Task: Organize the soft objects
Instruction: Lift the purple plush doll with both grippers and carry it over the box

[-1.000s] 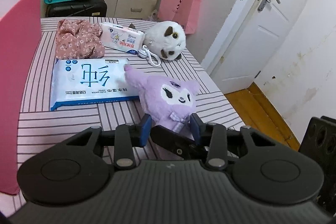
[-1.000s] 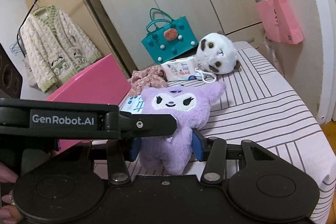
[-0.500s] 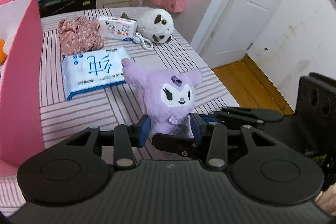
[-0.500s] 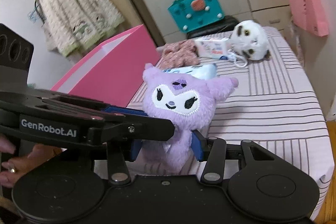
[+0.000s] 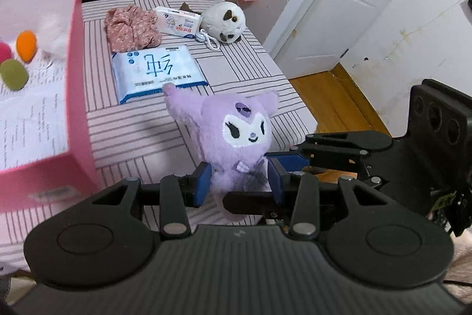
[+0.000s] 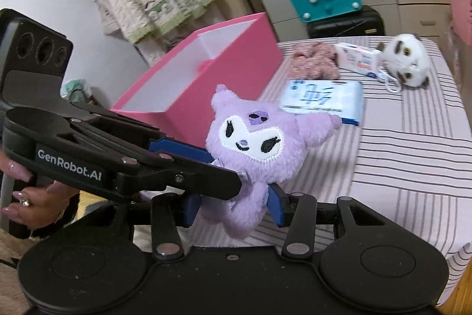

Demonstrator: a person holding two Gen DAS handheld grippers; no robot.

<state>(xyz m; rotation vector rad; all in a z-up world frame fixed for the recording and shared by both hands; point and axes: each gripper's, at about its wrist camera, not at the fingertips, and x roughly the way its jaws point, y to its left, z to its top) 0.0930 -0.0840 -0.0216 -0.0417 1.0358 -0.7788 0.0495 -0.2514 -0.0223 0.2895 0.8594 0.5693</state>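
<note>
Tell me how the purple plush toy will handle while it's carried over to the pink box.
The purple plush toy looks soft and light: both grippers pinch only its lower body and its head stays up. Its fuzzy fabric probably resists slipping. Held low, the big head may flop sideways. Dropping it into the pink box should do no harm.

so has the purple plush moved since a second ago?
Yes. The purple plush, clamped by both hand-held grippers, has risen off the striped table, toward the pink box.
</note>
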